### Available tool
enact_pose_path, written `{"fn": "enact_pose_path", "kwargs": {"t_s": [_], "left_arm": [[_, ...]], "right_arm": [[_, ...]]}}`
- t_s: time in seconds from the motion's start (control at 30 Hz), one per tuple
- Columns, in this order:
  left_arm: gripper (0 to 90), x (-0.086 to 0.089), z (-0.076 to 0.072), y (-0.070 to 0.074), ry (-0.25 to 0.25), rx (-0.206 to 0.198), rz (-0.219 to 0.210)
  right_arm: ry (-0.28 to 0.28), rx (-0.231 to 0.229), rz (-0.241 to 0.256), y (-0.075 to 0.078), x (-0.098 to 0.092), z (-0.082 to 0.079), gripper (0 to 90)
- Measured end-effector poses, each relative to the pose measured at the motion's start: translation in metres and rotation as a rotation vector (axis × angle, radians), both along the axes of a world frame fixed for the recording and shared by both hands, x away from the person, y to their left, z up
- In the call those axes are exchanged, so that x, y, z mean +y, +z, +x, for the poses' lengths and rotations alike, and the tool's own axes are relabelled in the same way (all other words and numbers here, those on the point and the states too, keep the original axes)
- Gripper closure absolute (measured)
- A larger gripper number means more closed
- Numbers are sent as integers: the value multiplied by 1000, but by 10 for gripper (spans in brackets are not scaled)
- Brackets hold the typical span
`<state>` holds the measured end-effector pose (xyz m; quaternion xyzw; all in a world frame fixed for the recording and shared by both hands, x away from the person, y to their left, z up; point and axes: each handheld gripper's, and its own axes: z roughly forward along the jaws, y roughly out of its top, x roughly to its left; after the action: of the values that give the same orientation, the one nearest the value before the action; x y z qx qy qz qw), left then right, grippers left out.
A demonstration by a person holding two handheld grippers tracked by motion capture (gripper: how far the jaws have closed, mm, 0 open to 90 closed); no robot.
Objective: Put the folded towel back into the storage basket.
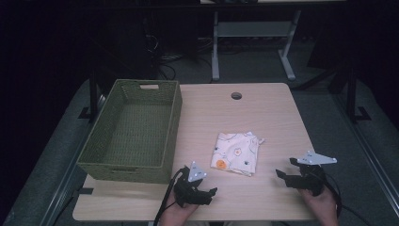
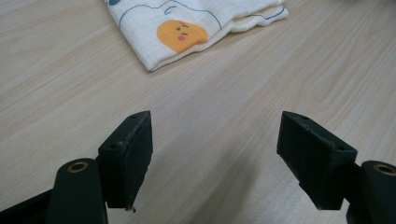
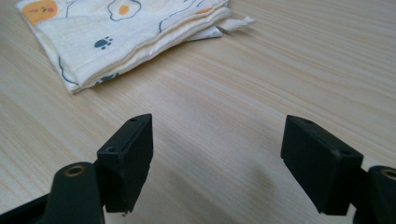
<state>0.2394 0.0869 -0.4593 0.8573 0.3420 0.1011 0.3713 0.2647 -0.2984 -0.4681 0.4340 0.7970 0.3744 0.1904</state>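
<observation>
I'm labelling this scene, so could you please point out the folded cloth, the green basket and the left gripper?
folded cloth (image 1: 236, 153): high view, middle of its top layer.
green basket (image 1: 174, 113): high view, right wall.
left gripper (image 2: 215, 156): left gripper view, midway between its open fingers.

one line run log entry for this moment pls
left gripper: open, empty | right gripper: open, empty | folded cloth: on table, untouched | basket: empty

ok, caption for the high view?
Two open grippers, left and right, flank a folded printed cloth beside a green basket.
</observation>
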Motion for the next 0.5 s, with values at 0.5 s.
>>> {"fn": "enact_pose_path", "kwargs": {"t_s": [0.5], "left_arm": [[270,-4,0,2,-10,-13,2]], "right_arm": [[7,6,-13,0,7,-2,249]]}}
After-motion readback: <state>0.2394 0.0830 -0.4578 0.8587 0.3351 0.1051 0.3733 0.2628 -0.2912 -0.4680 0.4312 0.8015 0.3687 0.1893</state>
